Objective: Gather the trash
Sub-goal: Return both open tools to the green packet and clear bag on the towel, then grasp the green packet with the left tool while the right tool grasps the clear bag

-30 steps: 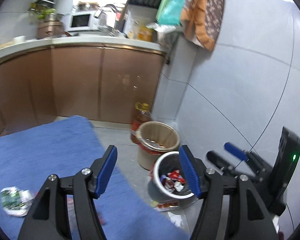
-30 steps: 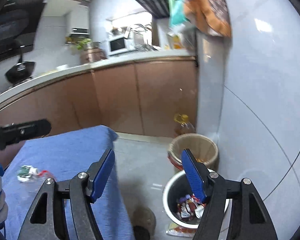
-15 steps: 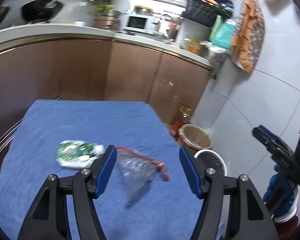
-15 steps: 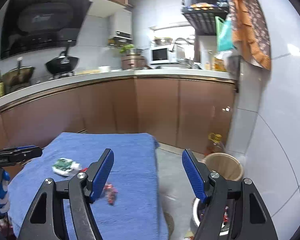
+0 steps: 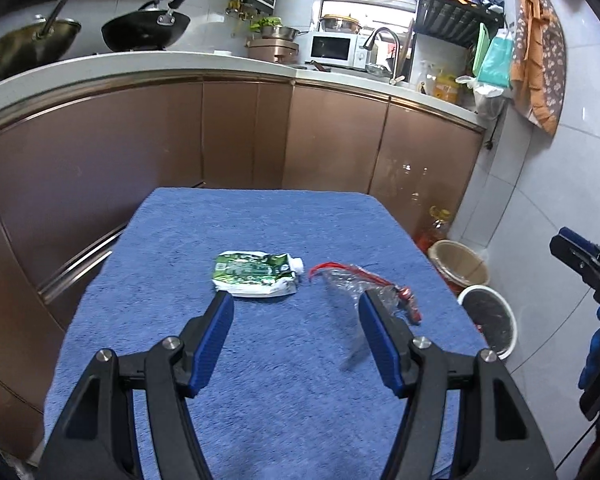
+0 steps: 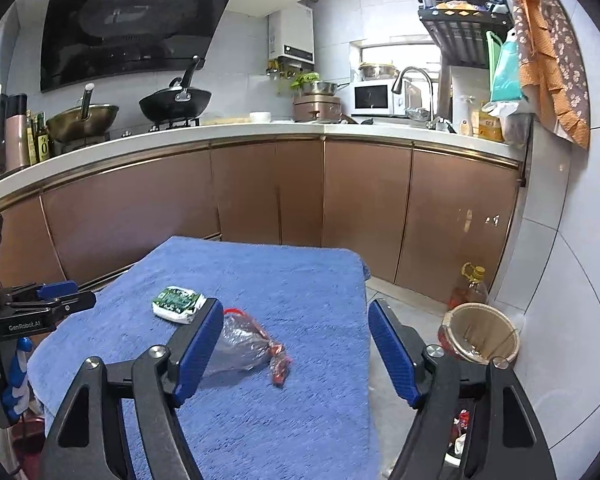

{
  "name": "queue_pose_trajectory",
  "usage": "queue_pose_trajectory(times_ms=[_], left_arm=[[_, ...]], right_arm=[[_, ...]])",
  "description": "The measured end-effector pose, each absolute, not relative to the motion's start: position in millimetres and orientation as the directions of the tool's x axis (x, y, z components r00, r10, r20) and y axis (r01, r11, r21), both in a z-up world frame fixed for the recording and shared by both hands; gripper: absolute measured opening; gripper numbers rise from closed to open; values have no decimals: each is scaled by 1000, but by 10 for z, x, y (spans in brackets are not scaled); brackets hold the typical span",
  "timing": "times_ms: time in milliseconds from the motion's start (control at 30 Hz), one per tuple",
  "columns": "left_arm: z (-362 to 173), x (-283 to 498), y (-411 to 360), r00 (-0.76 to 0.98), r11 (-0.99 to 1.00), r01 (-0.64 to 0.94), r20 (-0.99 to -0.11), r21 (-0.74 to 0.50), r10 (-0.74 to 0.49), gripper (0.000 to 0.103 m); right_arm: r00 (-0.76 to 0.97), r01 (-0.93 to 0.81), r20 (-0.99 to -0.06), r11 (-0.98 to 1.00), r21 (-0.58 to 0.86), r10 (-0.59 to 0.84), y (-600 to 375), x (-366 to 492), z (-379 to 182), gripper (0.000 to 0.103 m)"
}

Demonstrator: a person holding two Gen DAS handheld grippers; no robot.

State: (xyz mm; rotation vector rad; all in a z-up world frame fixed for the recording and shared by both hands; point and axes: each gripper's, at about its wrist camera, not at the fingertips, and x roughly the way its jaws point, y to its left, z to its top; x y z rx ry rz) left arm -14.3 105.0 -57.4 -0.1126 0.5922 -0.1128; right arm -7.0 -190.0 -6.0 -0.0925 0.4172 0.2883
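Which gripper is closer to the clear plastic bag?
Right. The right gripper has the clear plastic bag just beyond its left finger, jaws opening, nothing between them. The left gripper sits farther back, aimed nearer the green pouch.

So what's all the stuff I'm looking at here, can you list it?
pouch: one, green and white, lying on the towel
clear bag: one, see-through with red ties, on the towel right of the pouch
towel: one, blue, covering the table
bins: two, a tan one and a white one, on the floor by the wall
oil bottle: one, yellow, on the floor behind the tan bin
woks: two, one black, one brassy, on the stove
microwave: one, white, on the counter
left hand-held gripper: black with blue pads, open, nothing between them
right hand-held gripper: same colours, opening, over the clear bag
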Motion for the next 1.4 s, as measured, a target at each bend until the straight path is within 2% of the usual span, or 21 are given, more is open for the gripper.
queue_pose_trajectory(times_ms=[367, 633, 833, 1267, 1400], left_arm=[[-617, -181, 1058, 835, 994, 25, -544, -103, -78, 63], [-666, -155, 1087, 841, 993, 14, -535, -118, -75, 63], [-835, -5, 1214, 786, 978, 40, -597, -207, -159, 63], [-1417, 393, 1385, 657, 916, -19, -695, -401, -290, 63], [-1587, 623, 1449, 616, 857, -61, -695, -512, -371, 63]], right_arm=[[870, -294, -431, 954, -61, 241, -1791, -25, -158, 103], [857, -335, -425, 942, -34, 290, -1760, 15, -253, 103], [834, -378, -436, 926, -8, 337, -1770, 78, -334, 103], [693, -446, -610, 893, 55, 384, -1790, 520, -839, 103], [647, -475, -647, 877, 72, 403, -1772, 742, -990, 103]])
